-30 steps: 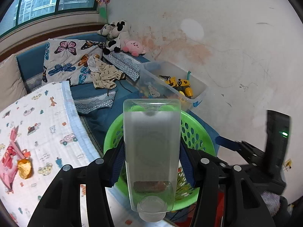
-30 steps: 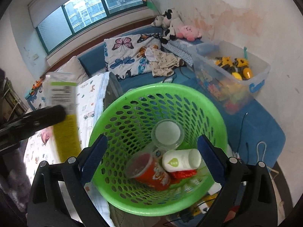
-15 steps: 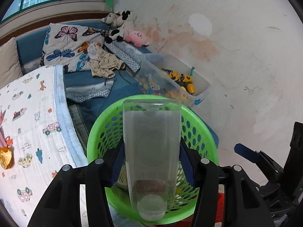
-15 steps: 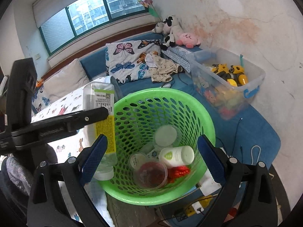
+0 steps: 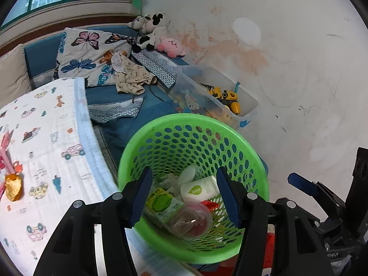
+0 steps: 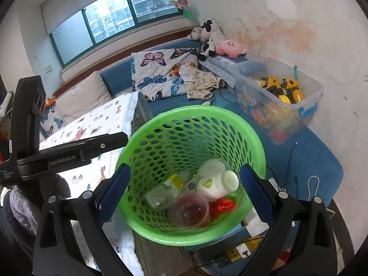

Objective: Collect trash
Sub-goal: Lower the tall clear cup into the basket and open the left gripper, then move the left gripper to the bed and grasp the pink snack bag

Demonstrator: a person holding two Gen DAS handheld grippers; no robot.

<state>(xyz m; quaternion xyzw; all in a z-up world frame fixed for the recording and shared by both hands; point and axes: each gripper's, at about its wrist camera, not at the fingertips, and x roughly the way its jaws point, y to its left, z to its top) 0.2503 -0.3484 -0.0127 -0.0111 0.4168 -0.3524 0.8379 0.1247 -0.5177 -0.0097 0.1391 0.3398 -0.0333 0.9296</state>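
Note:
A green perforated basket stands beside the bed; it also shows in the right wrist view. Inside lie a clear bottle with a yellow-green label, a white bottle, a clear cup with red residue and red scraps. My left gripper is open and empty above the basket. My right gripper is open and empty, also over the basket. A gold wrapper and a pink packet lie on the printed bedsheet.
A clear plastic bin of toys sits against the stained wall. Butterfly pillow, clothes and plush toys lie on the blue bench. Cables and a power strip lie on the floor below the basket.
My left gripper opened and let go of the clear bottle, which now lies in the basket. The left gripper also tilted down over the basket.

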